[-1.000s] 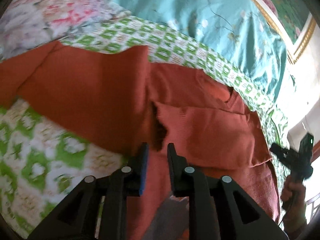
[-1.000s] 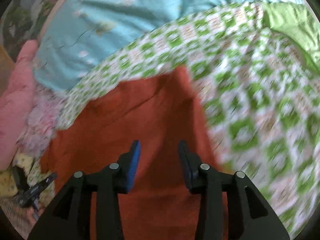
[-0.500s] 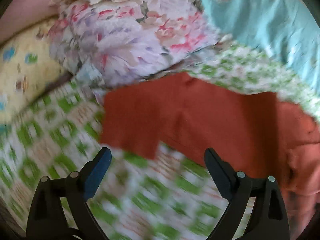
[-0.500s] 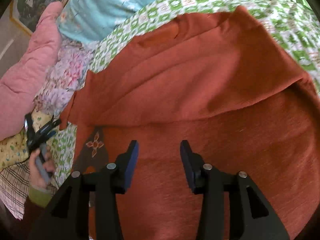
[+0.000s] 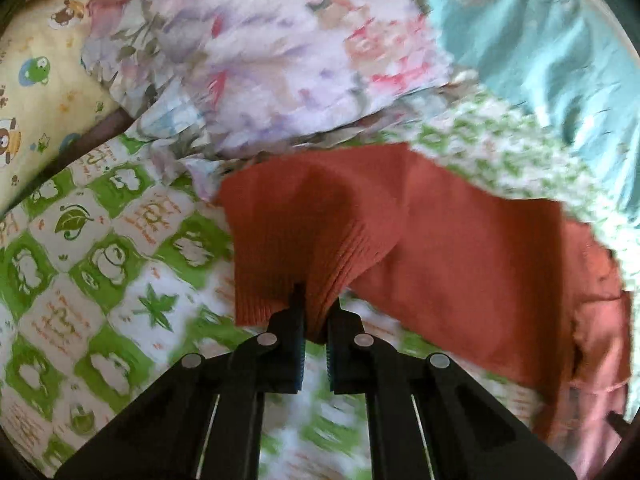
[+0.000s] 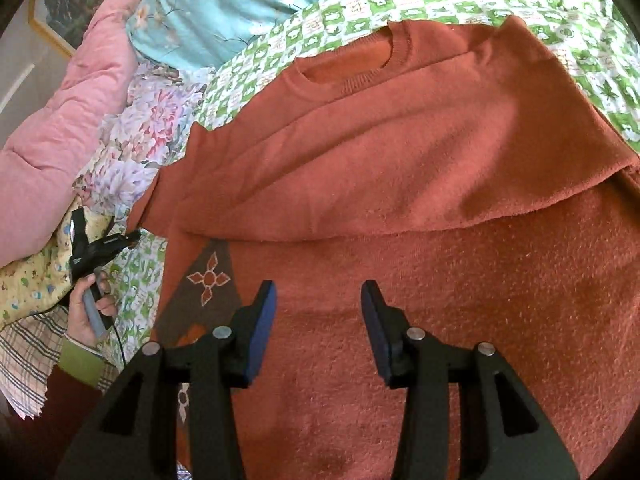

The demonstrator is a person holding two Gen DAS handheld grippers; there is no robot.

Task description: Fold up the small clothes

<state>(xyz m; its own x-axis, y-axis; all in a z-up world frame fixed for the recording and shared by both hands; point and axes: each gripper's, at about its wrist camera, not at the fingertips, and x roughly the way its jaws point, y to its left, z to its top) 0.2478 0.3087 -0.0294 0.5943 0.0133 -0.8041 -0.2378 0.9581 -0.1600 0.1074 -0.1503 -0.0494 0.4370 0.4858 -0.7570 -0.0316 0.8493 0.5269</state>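
A rust-orange sweater (image 6: pixel 400 160) lies on the bed, its right sleeve folded across the chest. In the left wrist view its other sleeve (image 5: pixel 460 248) stretches out to the left, ending in a ribbed cuff (image 5: pixel 288 256). My left gripper (image 5: pixel 316 312) is shut on that cuff, which bunches up between the pads. In the right wrist view the left gripper (image 6: pixel 100 244) shows at the far left in a person's hand (image 6: pixel 90 312). My right gripper (image 6: pixel 318 300) hovers open over the sweater's lower body with nothing between its fingers.
A green-and-white checked sheet (image 5: pixel 100 260) covers the bed. A floral pillow (image 5: pixel 260 52), teal bedding (image 5: pixel 540 40) and a yellow cartoon-print cloth (image 5: pixel 36 60) lie beyond the sleeve. A pink quilt (image 6: pixel 68 120) is piled at the left. A brown patterned patch (image 6: pixel 208 280) shows by the sweater's edge.
My left gripper swung left from the sweater's middle to the sleeve end, opened wide, then closed on the cuff. The right gripper came over the sweater's body and stayed open.
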